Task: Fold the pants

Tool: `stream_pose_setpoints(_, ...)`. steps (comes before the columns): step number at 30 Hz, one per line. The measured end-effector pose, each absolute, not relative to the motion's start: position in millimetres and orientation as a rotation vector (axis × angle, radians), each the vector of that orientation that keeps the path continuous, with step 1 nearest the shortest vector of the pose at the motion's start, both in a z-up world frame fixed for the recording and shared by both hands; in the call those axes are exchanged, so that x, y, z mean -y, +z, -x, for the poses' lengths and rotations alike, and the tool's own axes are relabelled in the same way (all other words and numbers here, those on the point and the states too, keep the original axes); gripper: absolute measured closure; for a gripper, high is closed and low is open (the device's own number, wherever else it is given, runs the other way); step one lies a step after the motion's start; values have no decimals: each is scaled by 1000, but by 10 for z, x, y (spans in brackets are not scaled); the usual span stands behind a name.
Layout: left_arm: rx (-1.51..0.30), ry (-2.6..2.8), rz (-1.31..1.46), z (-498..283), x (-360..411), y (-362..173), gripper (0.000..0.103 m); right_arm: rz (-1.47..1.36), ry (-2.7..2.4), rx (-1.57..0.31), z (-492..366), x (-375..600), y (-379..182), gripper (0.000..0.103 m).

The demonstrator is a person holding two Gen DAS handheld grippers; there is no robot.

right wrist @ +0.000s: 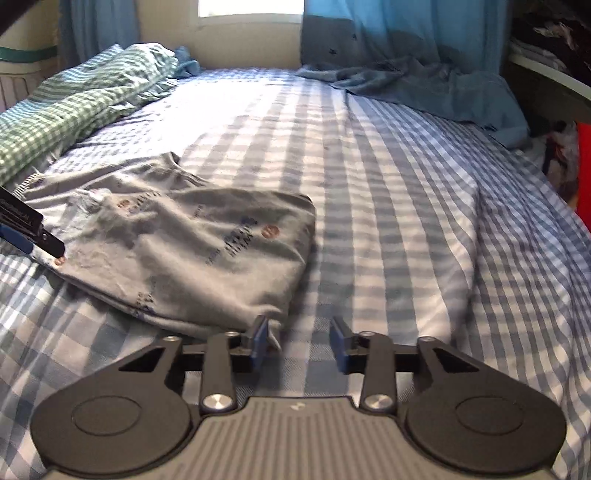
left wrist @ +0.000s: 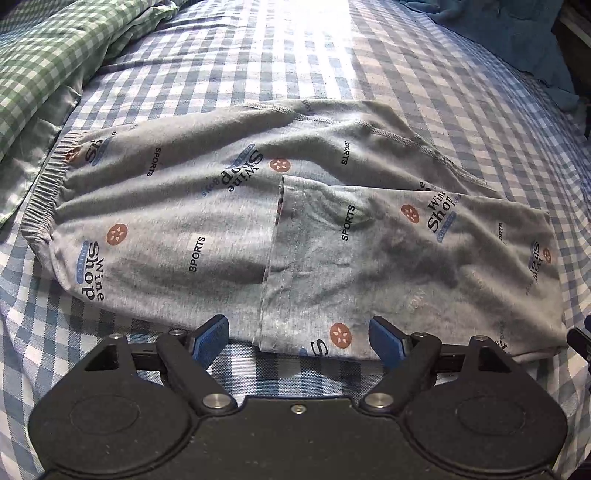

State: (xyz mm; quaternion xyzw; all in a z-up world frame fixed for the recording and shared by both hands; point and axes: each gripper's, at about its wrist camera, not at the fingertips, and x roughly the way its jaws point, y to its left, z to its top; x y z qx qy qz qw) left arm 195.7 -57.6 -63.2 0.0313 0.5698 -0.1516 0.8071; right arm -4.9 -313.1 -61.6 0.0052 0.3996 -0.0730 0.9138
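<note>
Grey pants (left wrist: 221,221) printed with "Wine Shop" and "SPORTS" lie on the blue checked bed sheet (left wrist: 332,55). The elastic waistband (left wrist: 40,192) is at the left, and the leg end is folded over the middle. My left gripper (left wrist: 298,325) hangs open over the near edge, with the folded hem between its blue pads but not pinched. In the right wrist view the pants (right wrist: 192,251) lie at the left. My right gripper (right wrist: 299,325) is open at their near right corner, which rests against the left pad (right wrist: 260,339). The left gripper (right wrist: 29,229) shows at the left edge.
A green checked quilt (right wrist: 74,107) is bunched along the left side of the bed. Crumpled blue cloth (right wrist: 424,85) lies at the far right under a blue curtain (right wrist: 388,29). A shelf with clutter (right wrist: 546,70) borders the right. Bare sheet (right wrist: 406,203) stretches right of the pants.
</note>
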Motion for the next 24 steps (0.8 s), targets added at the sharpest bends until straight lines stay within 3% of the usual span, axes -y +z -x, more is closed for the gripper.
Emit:
stream_pose_setpoints(5, -1245, -279, -80, -1954, 519, -749, 17, 3, -177, -947, -324, 3147, -807, 54)
stream_pose_setpoints(11, -1264, -244, -31, -1954, 328, -815, 17, -42, -235, -1001, -79, 3332, -888, 49)
stream_pose_setpoints(16, -1199, -268, 58, -1956, 296, -644, 14, 29, -201, -929, -212, 3361, -638, 48)
stream_pose_setpoints(24, -1116, -237, 48, -2438, 652, -723, 10, 112, -225, -896, -1190, 3515, -688, 37)
